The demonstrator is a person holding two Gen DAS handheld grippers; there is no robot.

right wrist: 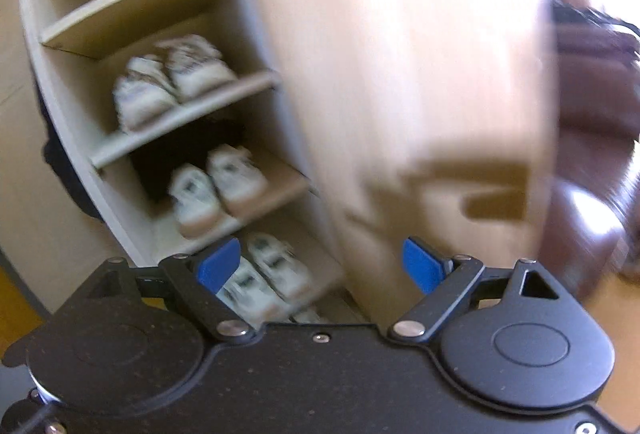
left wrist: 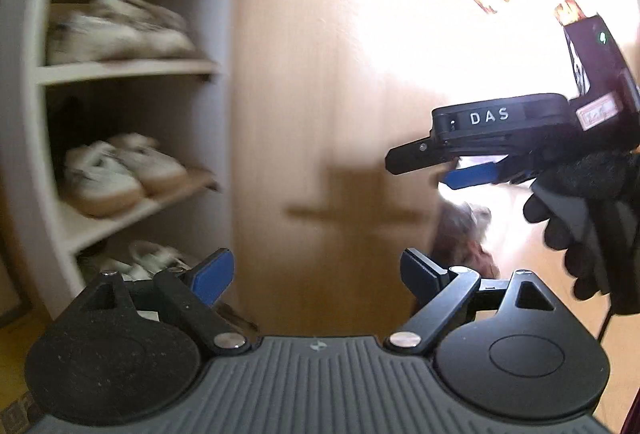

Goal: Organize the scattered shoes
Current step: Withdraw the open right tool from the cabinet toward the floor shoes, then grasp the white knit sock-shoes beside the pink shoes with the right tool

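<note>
Three pairs of pale shoes sit in an open shelf unit beside a light wooden panel. The top pair stands on one shelf, the middle pair on the shelf below, and the bottom pair on the lowest shelf in view. Within each pair the shoes lie side by side, long axes running front to back, toes toward the open front. Both upper compartments above them hold nothing visible. Motion blur hides the finer details of the shoes.

The left gripper is spread wide with nothing between its blue-padded fingers; it faces the wooden panel, with the shelves to its left. The right gripper is likewise spread wide and empty, its left finger overlapping the bottom pair in the right wrist view, though contact cannot be judged. In the left wrist view the right gripper appears at the right edge, held by a black-gloved hand. Dark brown furniture stands to the right of the panel. Two shadows fall on the panel.
</note>
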